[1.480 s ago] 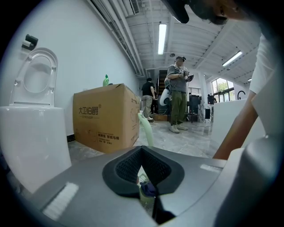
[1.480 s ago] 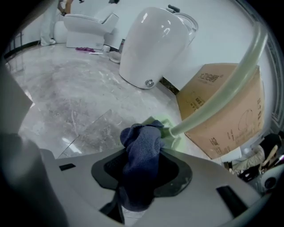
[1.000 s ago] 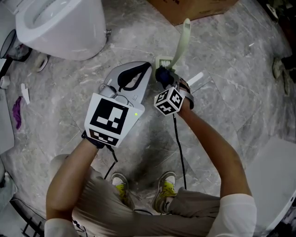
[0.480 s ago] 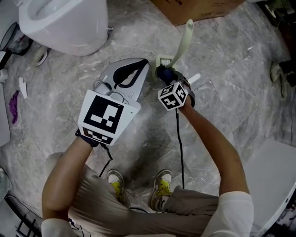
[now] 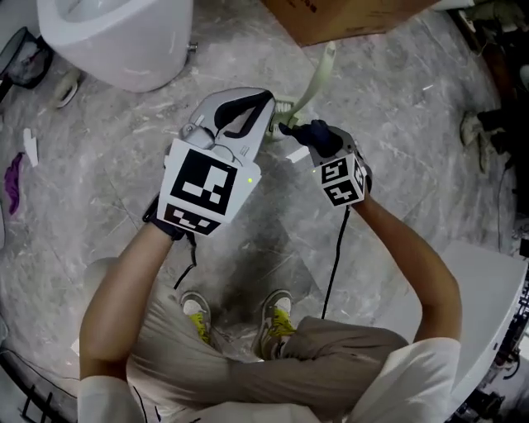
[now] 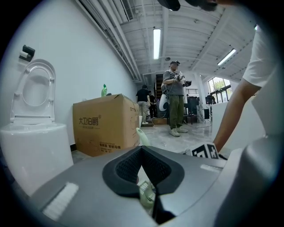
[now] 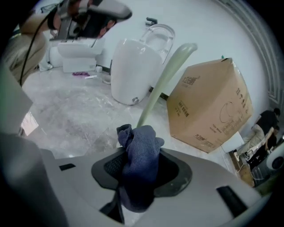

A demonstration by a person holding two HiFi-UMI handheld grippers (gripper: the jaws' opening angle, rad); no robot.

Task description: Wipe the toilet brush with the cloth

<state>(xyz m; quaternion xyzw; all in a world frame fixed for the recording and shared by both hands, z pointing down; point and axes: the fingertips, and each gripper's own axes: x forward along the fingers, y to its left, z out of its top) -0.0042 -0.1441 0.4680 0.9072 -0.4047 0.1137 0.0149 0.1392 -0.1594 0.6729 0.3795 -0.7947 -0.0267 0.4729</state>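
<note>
The toilet brush has a pale green handle (image 5: 320,73) that slants up toward the cardboard box. My left gripper (image 5: 266,109) is shut on its bristle end (image 6: 147,193), which shows low between the dark pads. The handle tip (image 6: 142,135) pokes up beyond the jaws. My right gripper (image 5: 302,132) is shut on a bunched dark blue cloth (image 5: 314,135), just right of the brush's lower handle. In the right gripper view the cloth (image 7: 140,157) fills the jaws and the handle (image 7: 165,76) rises behind it; I cannot tell whether they touch.
A white toilet (image 5: 116,37) stands at the upper left and a cardboard box (image 5: 351,16) at the top. My shoes (image 5: 277,312) are on the grey marble floor below the grippers. A white unit (image 5: 488,306) sits at the right. People (image 6: 175,104) stand far off.
The right gripper and its cloth have shifted to the right, a little away from the brush head. The left gripper has lifted slightly toward the top of the view, still holding the brush.
</note>
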